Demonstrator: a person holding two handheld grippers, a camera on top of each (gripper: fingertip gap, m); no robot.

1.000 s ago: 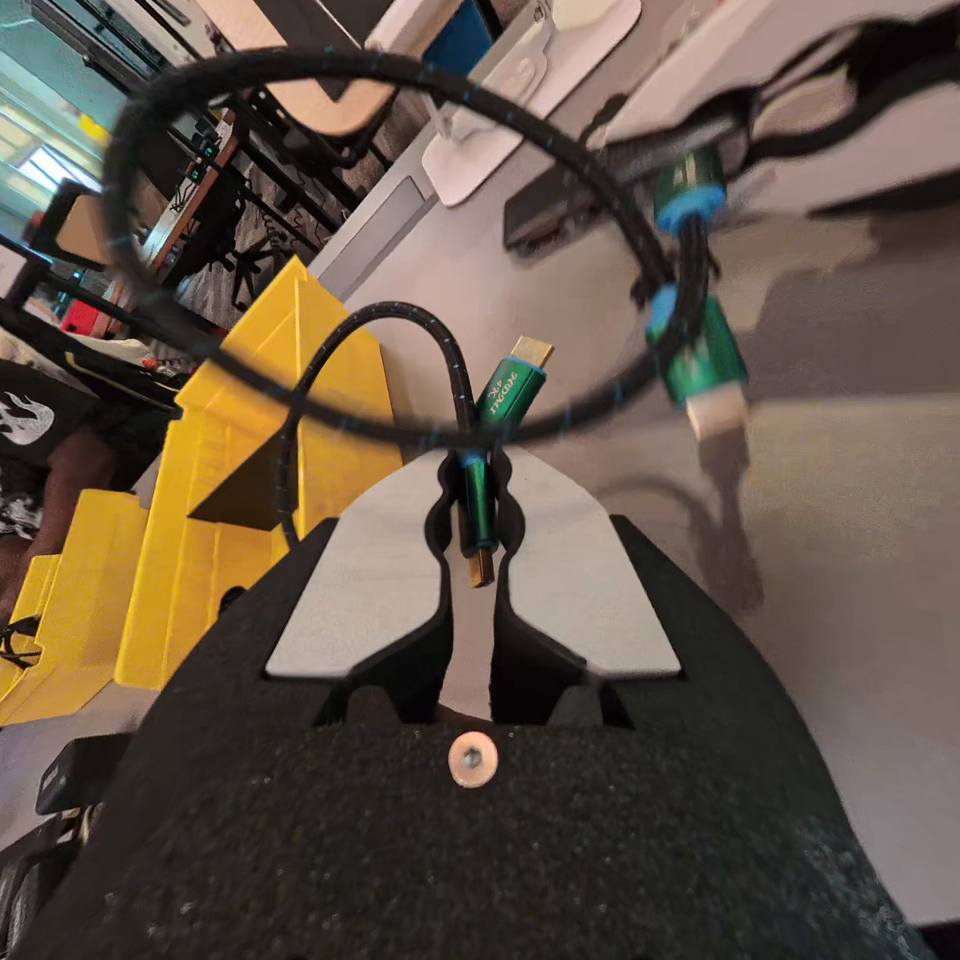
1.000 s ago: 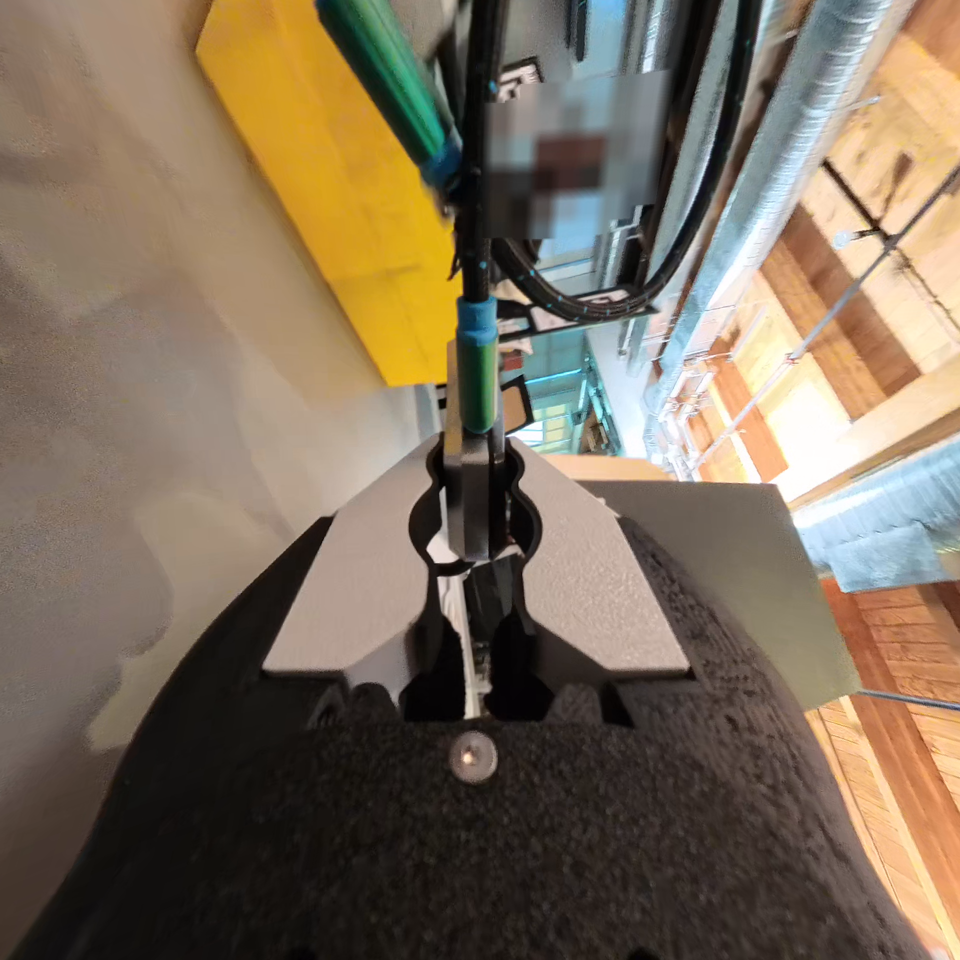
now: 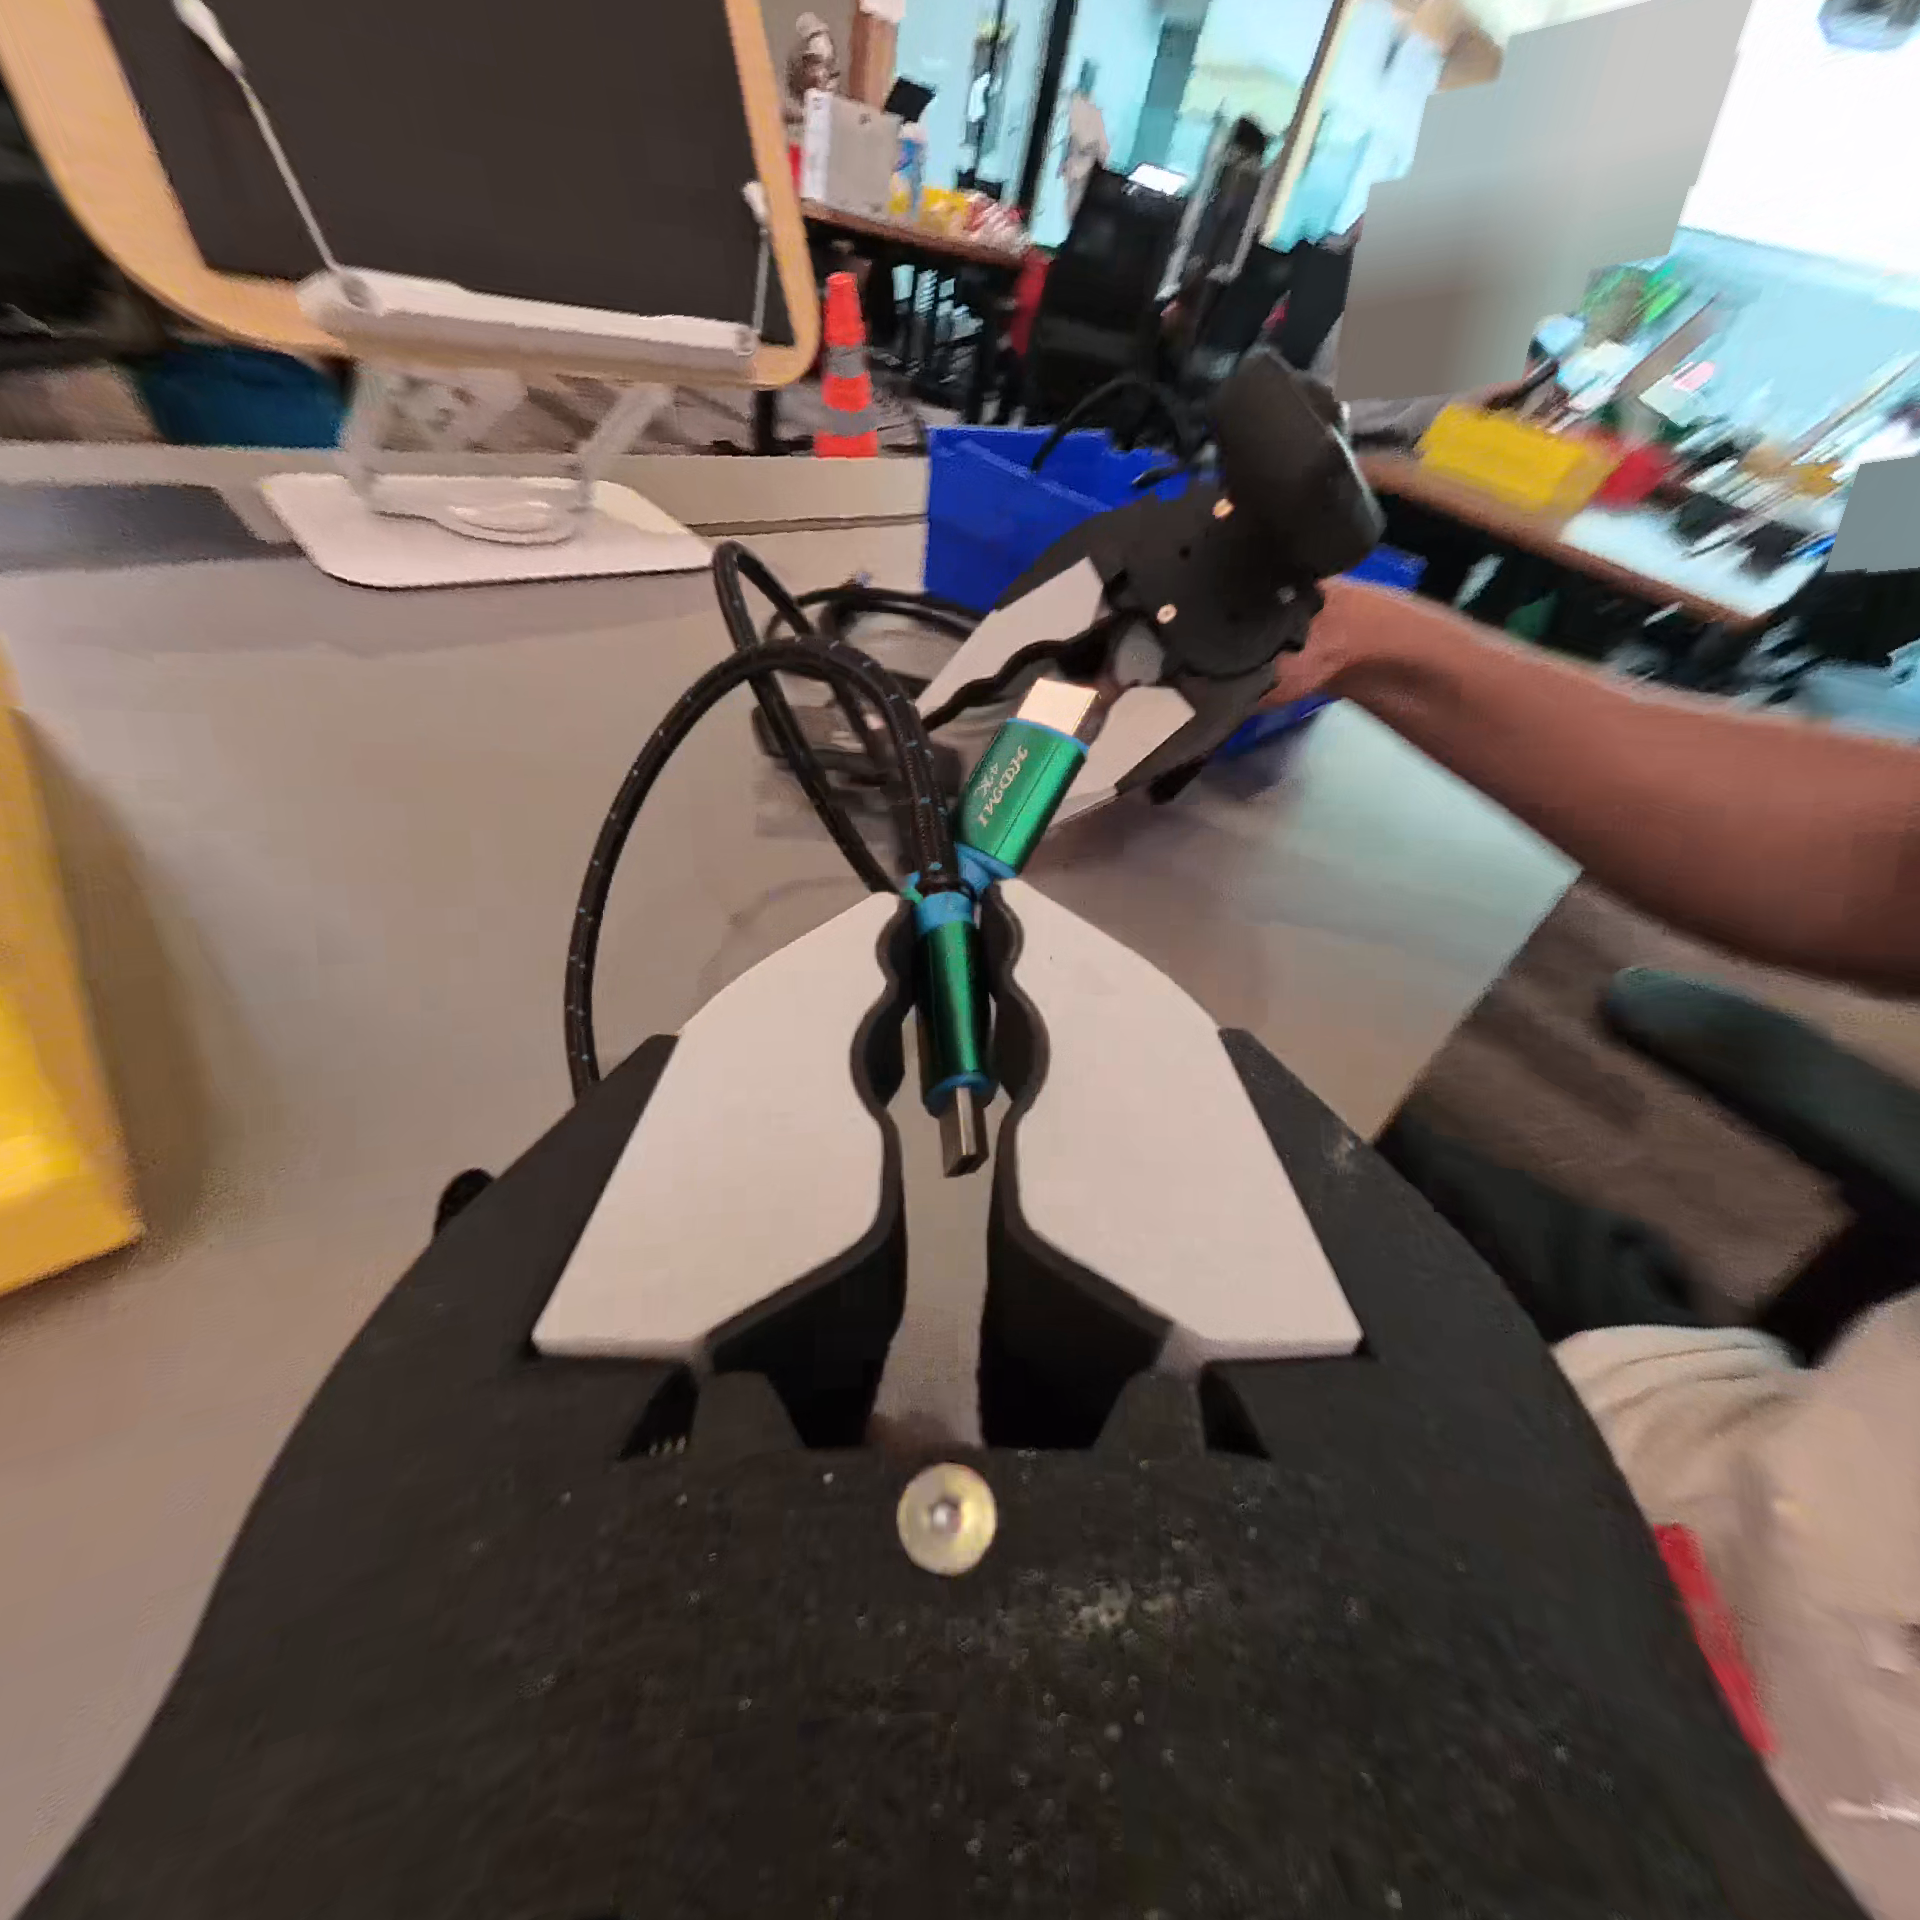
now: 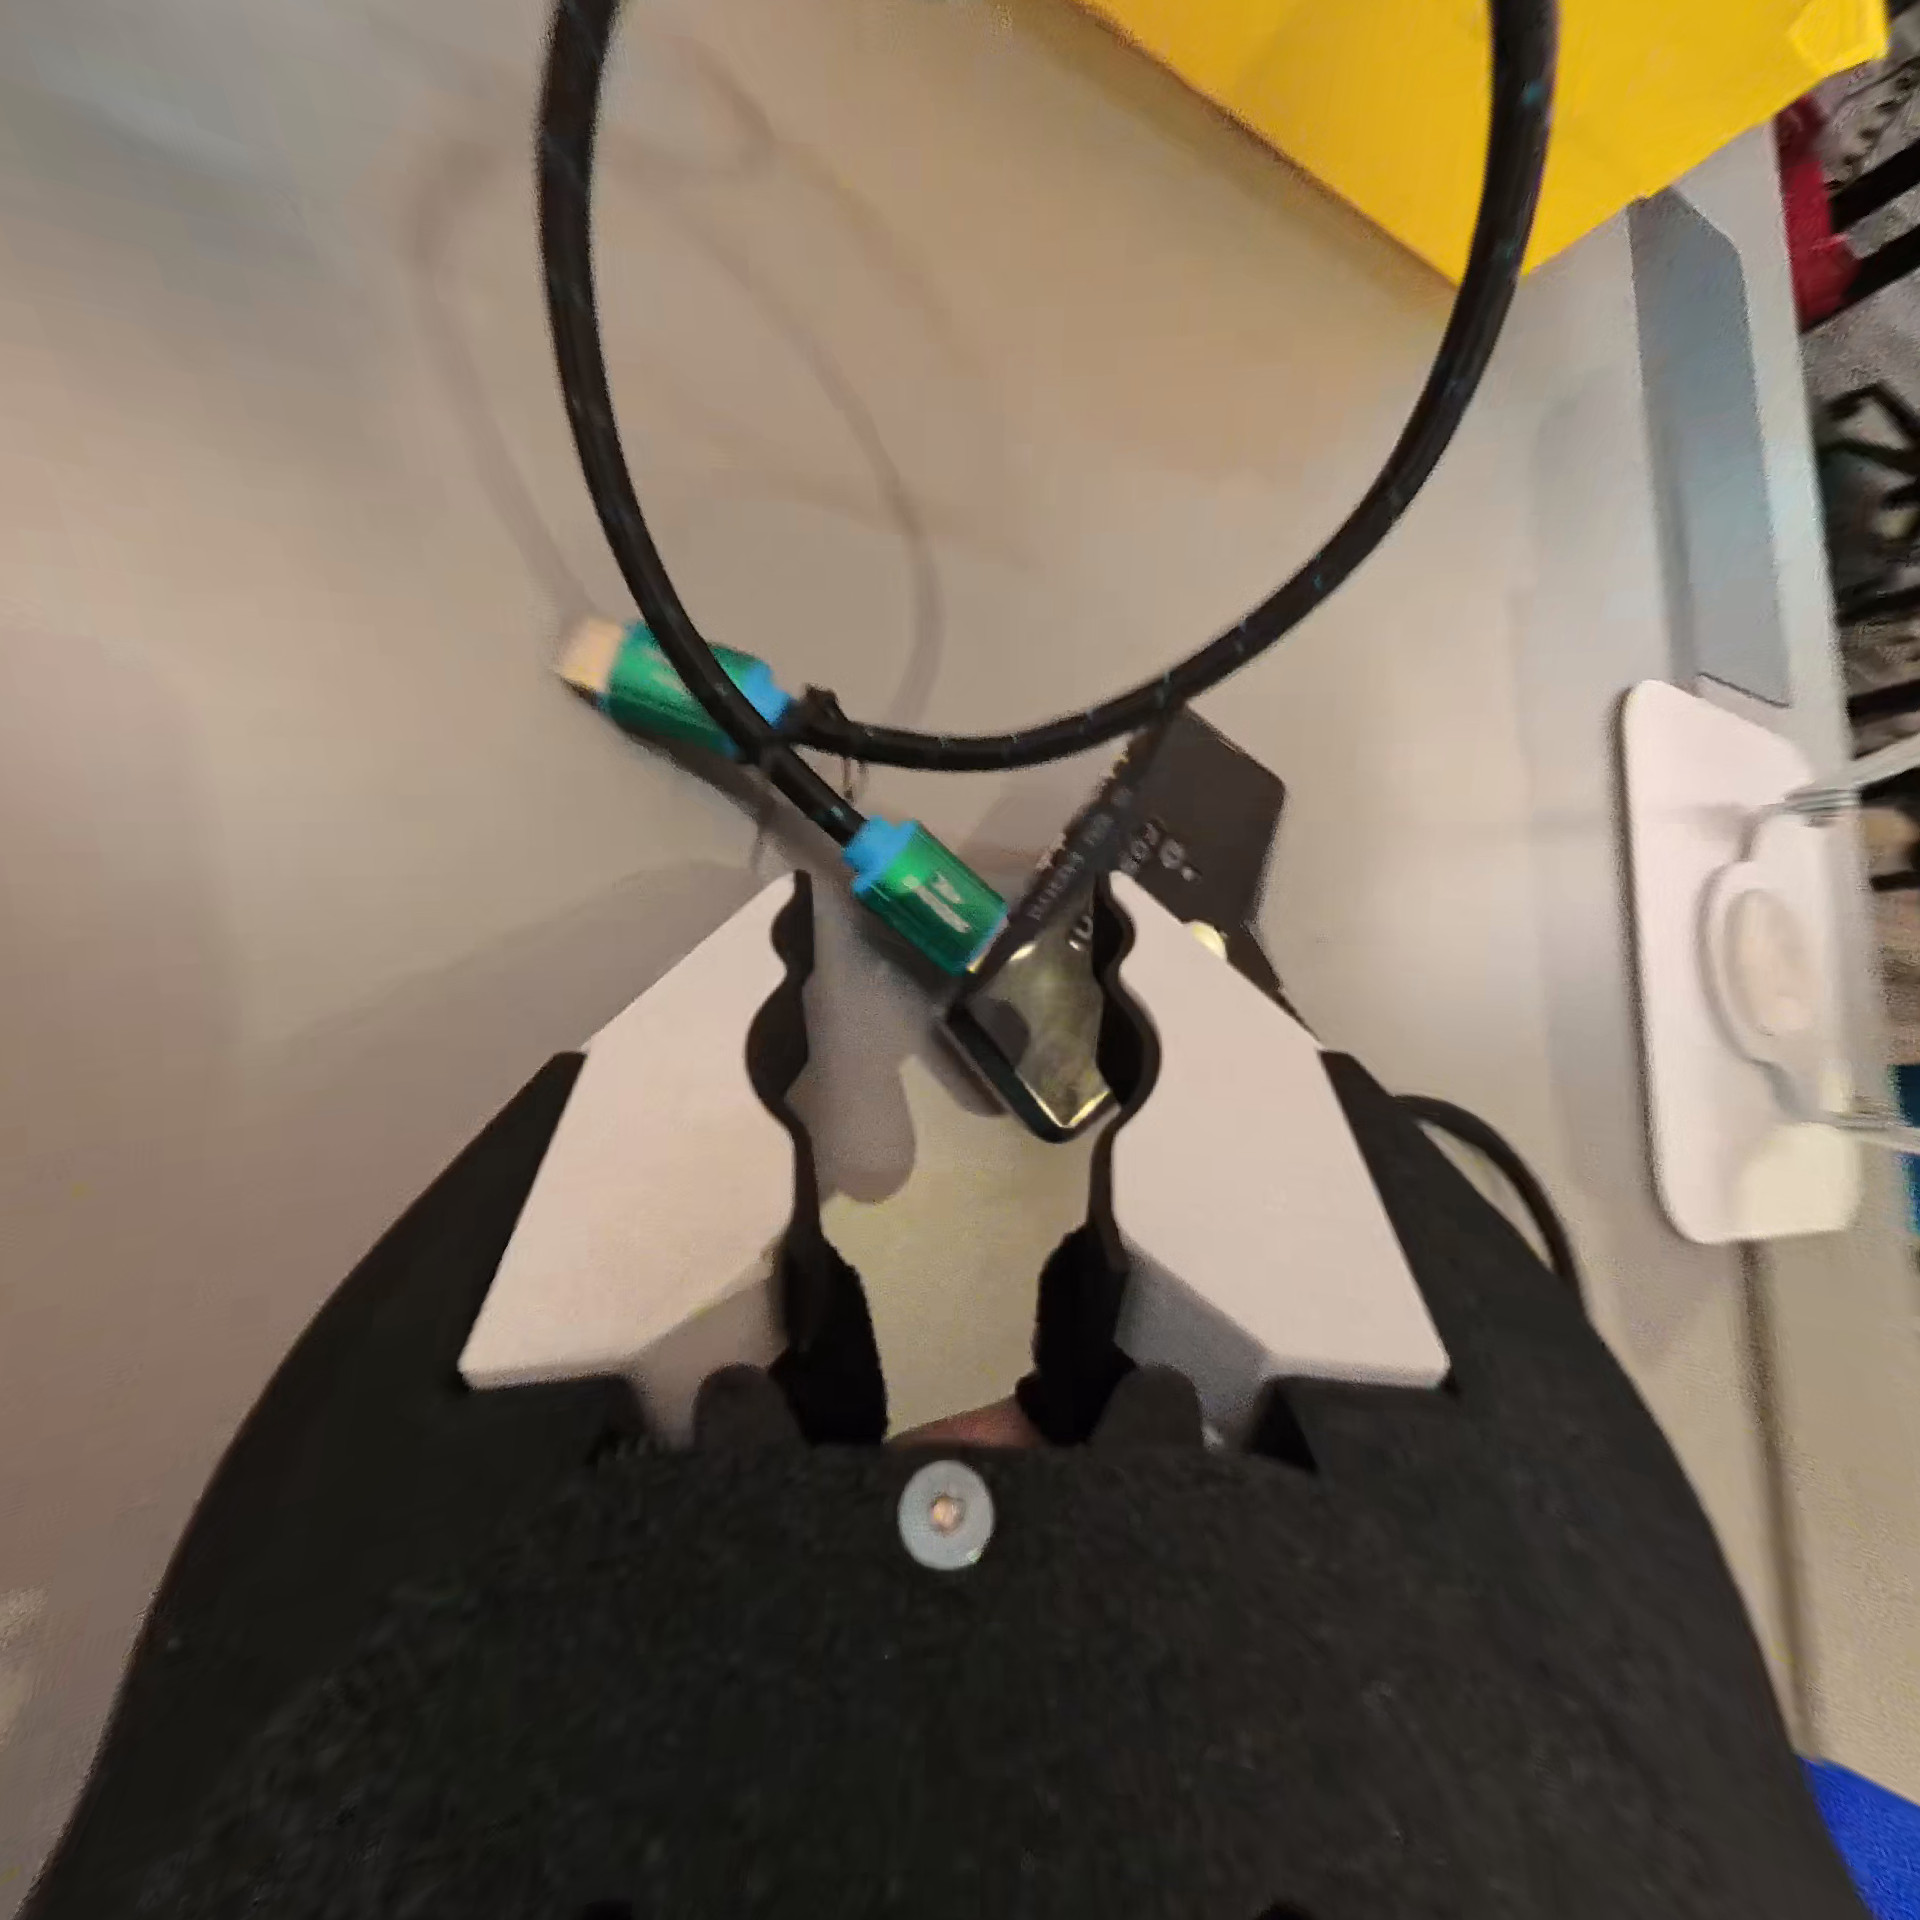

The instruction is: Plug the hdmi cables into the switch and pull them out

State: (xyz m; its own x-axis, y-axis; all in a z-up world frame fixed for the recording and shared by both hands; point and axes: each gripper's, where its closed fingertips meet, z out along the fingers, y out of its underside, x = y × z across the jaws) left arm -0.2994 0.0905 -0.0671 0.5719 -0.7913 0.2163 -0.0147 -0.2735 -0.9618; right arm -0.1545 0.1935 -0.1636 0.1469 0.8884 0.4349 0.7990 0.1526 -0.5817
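Between the left gripper's fingers sits a green plug, pinched edge-on with its metal tip pointing back toward the camera. A second plug stands just past the fingertips, tip up, on the same braided cable that loops off to the left. Only the right wrist view shows the switch: a dark, glossy box lying on the table, with a third plug seated in its edge and a fourth lying loose just beyond (its cable arcs up in a wide ring). The right gripper hovers over the switch with its fingers spread wide, the box's corner against the inner face of the right-hand finger; whether they truly touch I cannot tell. The left wrist view shows that same gripper from the side, with a forearm behind it. The table is plain grey. On it stand a yellow bin and a white stand; a blue bin, an orange cone and cluttered benches fill the room behind.
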